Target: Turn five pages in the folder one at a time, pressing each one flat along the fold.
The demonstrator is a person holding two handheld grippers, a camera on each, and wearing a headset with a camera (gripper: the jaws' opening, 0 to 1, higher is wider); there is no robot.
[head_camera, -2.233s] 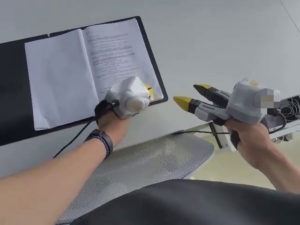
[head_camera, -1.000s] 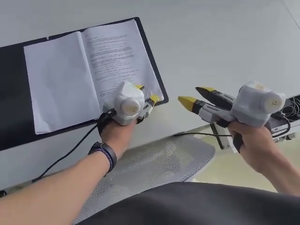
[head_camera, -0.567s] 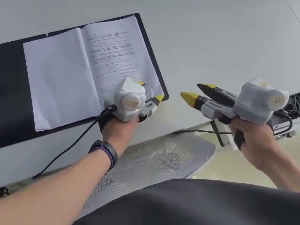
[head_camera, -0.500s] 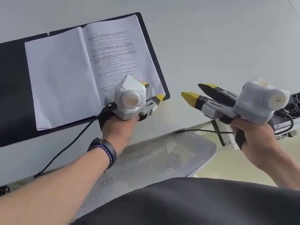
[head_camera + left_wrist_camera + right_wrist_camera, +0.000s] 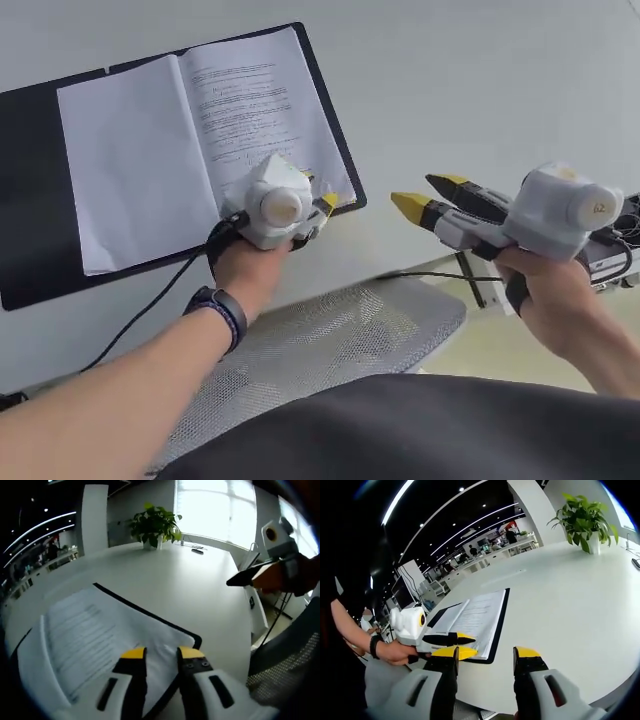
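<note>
Folder (image 5: 28, 180) lies open in upper left of head view, on white table (image 5: 480, 90): blank sheet (image 5: 130, 170) on left, printed page (image 5: 262, 110) on right. Left gripper (image 5: 318, 192) sits at that page's lower right corner, jaws a narrow gap apart, paper visible between them in left gripper view; can't tell if touching. Right gripper (image 5: 428, 193) at right centre, past table edge, jaws wide, nothing held.

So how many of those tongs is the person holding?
2. The left tongs are at the near right corner of the open folder; the right tongs are open over the table, further right.
</note>
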